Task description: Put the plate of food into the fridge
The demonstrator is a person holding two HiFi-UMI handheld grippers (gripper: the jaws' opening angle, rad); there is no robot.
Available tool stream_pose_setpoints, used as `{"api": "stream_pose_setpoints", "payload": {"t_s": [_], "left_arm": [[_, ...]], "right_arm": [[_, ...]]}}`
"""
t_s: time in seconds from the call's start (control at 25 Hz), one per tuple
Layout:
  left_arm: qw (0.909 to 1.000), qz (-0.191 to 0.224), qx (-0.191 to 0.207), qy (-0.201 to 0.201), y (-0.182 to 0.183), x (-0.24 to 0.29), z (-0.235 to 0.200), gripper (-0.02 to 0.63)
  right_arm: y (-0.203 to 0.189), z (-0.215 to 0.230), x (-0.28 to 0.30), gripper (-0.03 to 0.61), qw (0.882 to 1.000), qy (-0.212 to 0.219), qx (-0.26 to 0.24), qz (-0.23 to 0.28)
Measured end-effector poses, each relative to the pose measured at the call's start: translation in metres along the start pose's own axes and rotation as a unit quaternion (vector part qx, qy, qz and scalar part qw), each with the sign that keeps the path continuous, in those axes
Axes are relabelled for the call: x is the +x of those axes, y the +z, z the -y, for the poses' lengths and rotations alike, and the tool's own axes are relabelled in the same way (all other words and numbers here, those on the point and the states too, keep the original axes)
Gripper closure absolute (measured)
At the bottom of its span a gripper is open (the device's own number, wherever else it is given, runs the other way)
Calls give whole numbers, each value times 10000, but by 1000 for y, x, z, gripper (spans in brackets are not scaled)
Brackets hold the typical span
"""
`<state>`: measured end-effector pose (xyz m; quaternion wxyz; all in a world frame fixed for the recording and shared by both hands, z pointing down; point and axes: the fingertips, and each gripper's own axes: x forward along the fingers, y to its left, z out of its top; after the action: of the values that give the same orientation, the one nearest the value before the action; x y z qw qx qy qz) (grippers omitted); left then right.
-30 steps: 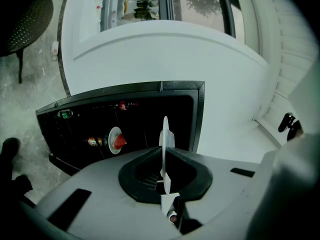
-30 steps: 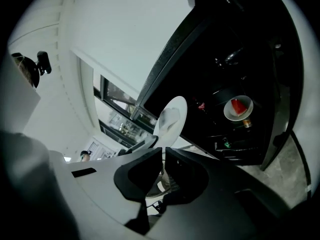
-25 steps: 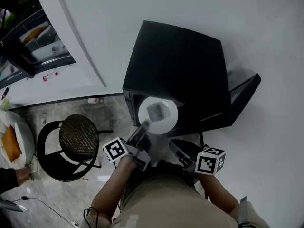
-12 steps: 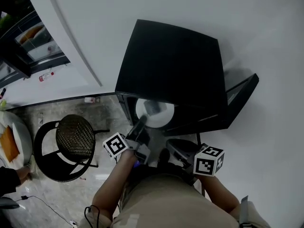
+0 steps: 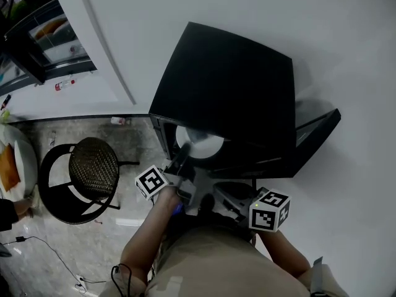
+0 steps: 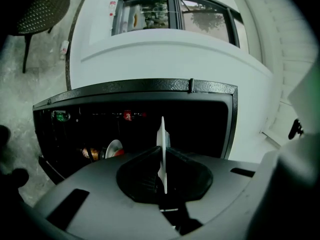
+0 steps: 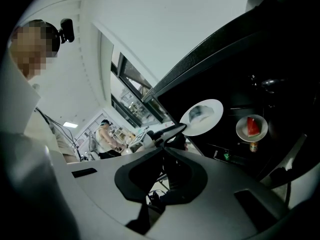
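Observation:
A white plate of food (image 5: 201, 143) sits level at the mouth of the open black fridge (image 5: 229, 85), its far part under the fridge top. My left gripper (image 5: 182, 158) is shut on the plate's near rim. In the left gripper view the plate (image 6: 161, 139) shows edge-on between the closed jaws of the left gripper (image 6: 161, 153). My right gripper (image 5: 221, 190) hangs low in front of the fridge, shut with nothing in it. In the right gripper view, the plate (image 7: 201, 117) is held out toward the dark shelves.
The fridge door (image 5: 315, 135) stands open to the right. Inside are a small plate with a red slice (image 7: 252, 127) and cans (image 6: 128, 115). A black round chair (image 5: 86, 172) stands on the floor to the left. Farther left a hand rests by a plate (image 5: 9, 169).
The left gripper has carried the plate forward, so more of it lies under the fridge top. The right gripper has stayed low in front.

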<state>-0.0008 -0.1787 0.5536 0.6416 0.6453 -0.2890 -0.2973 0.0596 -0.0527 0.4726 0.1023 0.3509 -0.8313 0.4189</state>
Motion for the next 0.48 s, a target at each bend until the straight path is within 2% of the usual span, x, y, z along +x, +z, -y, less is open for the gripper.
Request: {"api": "stream_pose_setpoints", "payload": {"t_s": [0.48], "left_arm": [[9989,451,-58,-93,7,19,-7,598]], "right_arm": [[1,9,-9,554,9997,72,-168,-183]]}}
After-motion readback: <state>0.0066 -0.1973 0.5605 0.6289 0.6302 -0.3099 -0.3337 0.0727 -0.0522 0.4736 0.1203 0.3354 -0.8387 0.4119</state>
